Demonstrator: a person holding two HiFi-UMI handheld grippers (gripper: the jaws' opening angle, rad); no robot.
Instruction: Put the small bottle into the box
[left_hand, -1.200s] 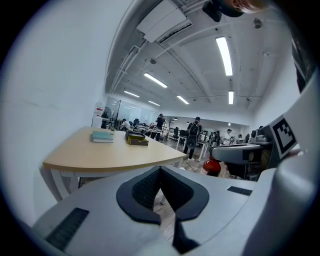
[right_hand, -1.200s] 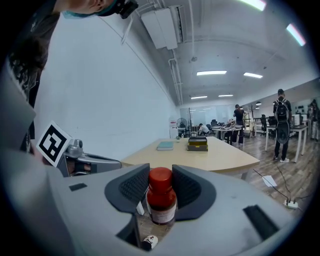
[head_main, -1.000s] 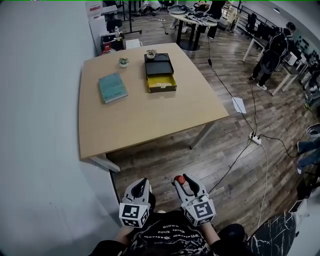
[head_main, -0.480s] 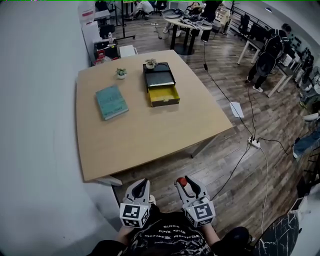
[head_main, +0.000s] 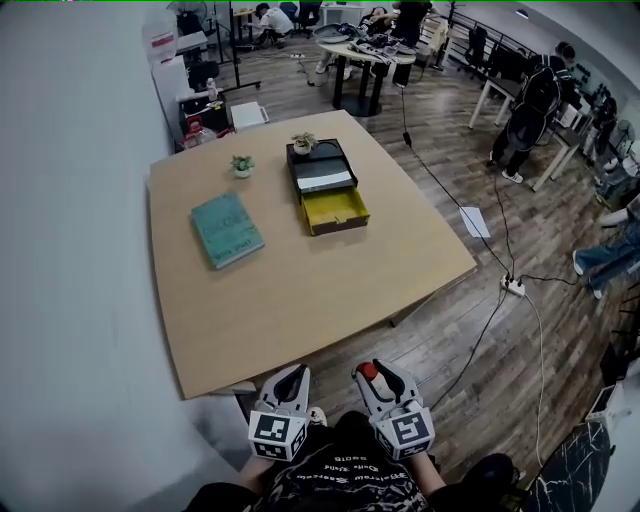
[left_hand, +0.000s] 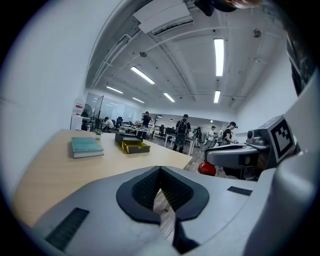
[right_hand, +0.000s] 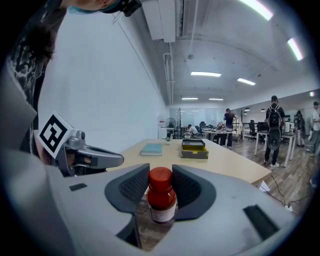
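The small bottle (right_hand: 161, 196) stands upright, red cap up, clenched between the pads of the right hand-held gripper (head_main: 378, 375), which grips its body just under the cap. The left hand-held gripper (head_main: 293, 379) sits just beside it, its jaws closed together on nothing. Both are held close to the person's body, over the wooden floor and short of the desk (head_main: 300, 300).

The box (head_main: 322, 180) lies ahead of the bottle and a little to its left, past the middle of the desk toward the far edge. Its yellow drawer (head_main: 336, 208) is pulled out toward the near side, so the open compartment faces up and is the part closest to the bottle. The right hand-held gripper is on the box's side and already carries the load, so I judge the carry is its job alone.

The way looks open: the near half of the desk is bare. A teal book (head_main: 227, 230) lies left of the box, well apart from the drawer. Two small potted plants (head_main: 303, 143) sit at the far edge, one touching or just beside the box's back. A cable and power strip (head_main: 513, 286) lie on the floor off to the right, away from the straight line in.
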